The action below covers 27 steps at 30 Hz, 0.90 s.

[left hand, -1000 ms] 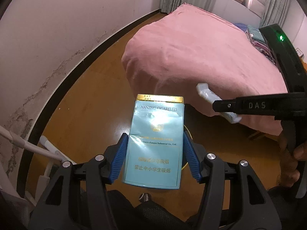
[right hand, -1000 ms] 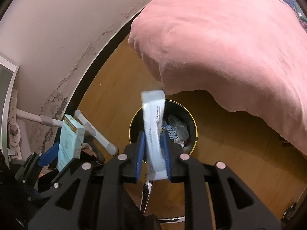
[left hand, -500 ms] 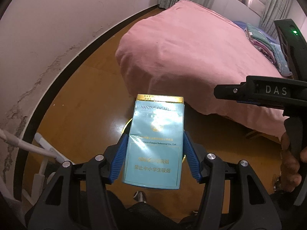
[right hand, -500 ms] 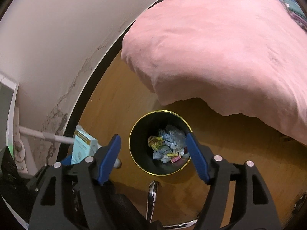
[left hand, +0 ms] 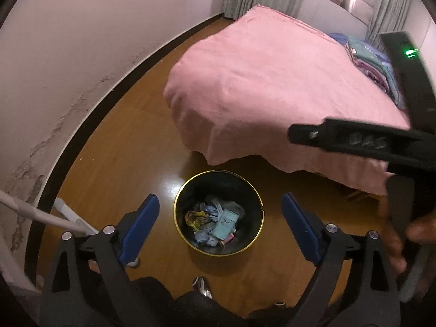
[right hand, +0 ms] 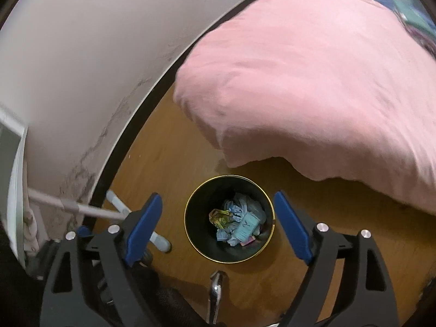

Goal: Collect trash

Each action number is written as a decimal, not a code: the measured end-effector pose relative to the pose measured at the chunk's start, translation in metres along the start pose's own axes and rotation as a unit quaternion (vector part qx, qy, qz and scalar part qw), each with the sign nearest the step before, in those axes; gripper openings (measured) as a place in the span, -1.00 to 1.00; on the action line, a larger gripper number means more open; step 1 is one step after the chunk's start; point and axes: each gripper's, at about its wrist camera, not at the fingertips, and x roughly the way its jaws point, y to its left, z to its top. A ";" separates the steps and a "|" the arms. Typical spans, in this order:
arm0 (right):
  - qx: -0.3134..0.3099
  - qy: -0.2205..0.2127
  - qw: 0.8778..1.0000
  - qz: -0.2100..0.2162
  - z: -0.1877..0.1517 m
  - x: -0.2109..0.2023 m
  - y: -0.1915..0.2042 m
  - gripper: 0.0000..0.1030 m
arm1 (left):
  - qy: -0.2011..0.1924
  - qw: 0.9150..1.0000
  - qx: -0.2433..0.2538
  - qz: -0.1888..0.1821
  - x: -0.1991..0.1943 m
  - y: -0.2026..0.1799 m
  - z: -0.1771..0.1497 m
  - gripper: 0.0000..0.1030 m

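The left hand-held gripper (left hand: 220, 219) points steeply down with its blue pads spread wide and still opening, nothing between them. Straight below the gap stands the black trash bin (left hand: 258, 204) with a gold rim, on the wooden floor (left hand: 130, 147). Inside lies the pale blue cigarette pack (left hand: 224, 224) on top of crumpled paper trash (left hand: 203, 216).

The right hand-held gripper (right hand: 220, 224) hangs over the same bin (right hand: 190, 218), its jaws also wide and opening, empty, with the pack (right hand: 246, 227) seen in the gap between the pads.

Beyond the bin, the corner of the bed's pink cover (left hand: 272, 90) overhangs the floor near the rim. To the left of both grippers a white metal frame (left hand: 68, 215) stands beside the stained wall (left hand: 54, 54) and dark baseboard (left hand: 90, 125). At the right of the left view the other gripper's black body crosses in front of the bed, held by a person's hand (left hand: 400, 234). Folded clothes (left hand: 376, 62) lie on the bed's far side.
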 end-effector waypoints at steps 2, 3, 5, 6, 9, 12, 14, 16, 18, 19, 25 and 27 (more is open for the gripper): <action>-0.025 -0.008 1.000 0.013 0.007 -0.011 0.019 0.61 | -0.012 1.000 -0.008 -0.002 -0.030 0.014 0.001 0.76; -0.035 -0.016 0.999 0.018 0.010 -0.019 0.030 0.64 | -0.023 1.000 -0.014 0.001 -0.051 0.025 0.000 0.79; -0.066 -0.044 0.996 0.035 0.014 -0.044 0.062 0.74 | -0.046 0.998 -0.033 0.019 -0.093 0.046 -0.001 0.82; -0.081 -0.055 0.994 0.045 0.015 -0.054 0.077 0.76 | -0.059 0.997 -0.048 0.030 -0.117 0.060 -0.004 0.84; -0.144 -0.079 0.983 0.084 0.010 -0.084 0.142 0.80 | -0.092 0.988 -0.096 0.072 -0.188 0.105 -0.025 0.86; -0.221 -0.085 0.962 0.136 -0.004 -0.106 0.220 0.82 | -0.113 0.971 -0.145 0.151 -0.257 0.154 -0.062 0.86; -0.275 -0.084 0.943 0.171 -0.022 -0.118 0.276 0.82 | -0.124 0.953 -0.178 0.213 -0.297 0.184 -0.092 0.86; -0.326 -0.073 0.920 0.206 -0.044 -0.126 0.329 0.82 | -0.123 0.926 -0.225 0.275 -0.340 0.220 -0.136 0.87; -0.355 -0.068 0.905 0.223 -0.060 -0.131 0.361 0.82 | -0.117 0.905 -0.265 0.312 -0.370 0.245 -0.172 0.87; -0.370 -0.069 0.897 0.230 -0.069 -0.135 0.378 0.82 | -0.117 0.892 -0.284 0.333 -0.384 0.255 -0.191 0.87; -0.429 -0.078 0.861 0.260 -0.103 -0.153 0.426 0.83 | -0.129 0.822 -0.383 0.402 -0.443 0.283 -0.274 0.87; -0.450 -0.091 0.853 0.248 -0.110 -0.155 0.430 0.83 | -0.135 0.815 -0.396 0.400 -0.452 0.284 -0.284 0.87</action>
